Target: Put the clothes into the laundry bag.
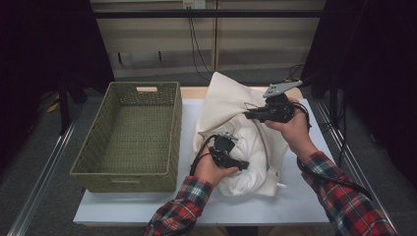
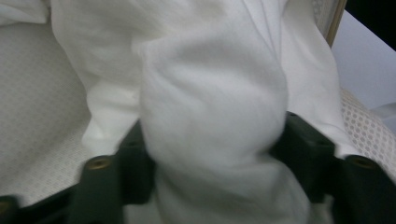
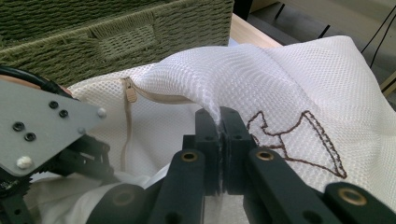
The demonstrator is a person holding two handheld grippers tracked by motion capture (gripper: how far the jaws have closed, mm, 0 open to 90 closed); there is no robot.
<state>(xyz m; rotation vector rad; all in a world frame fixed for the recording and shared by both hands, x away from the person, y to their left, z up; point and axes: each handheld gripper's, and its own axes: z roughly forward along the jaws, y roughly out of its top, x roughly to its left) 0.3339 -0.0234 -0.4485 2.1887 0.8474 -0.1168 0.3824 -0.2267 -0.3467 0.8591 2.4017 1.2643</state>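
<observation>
White cloth bulges straight up between the jaws of the left gripper; seen along that gripper, the black jaws flank the soft wad on both sides and seem to press into it, so I'd call it grasped rather than merely straddled. That bundle sits at the mouth of the mesh laundry bag, directly ahead of the left gripper and below the right one. Further off, the right gripper is clenched tight on a pinch of the bag's netting beside the zip, lifting the edge so the opening gapes toward the left hand. The left hand is plainly nearer the cloth, held low with the forearm level; the right hand rides higher, wrist cocked. Beyond and to the left gripper's outer side stands the woven basket.
</observation>
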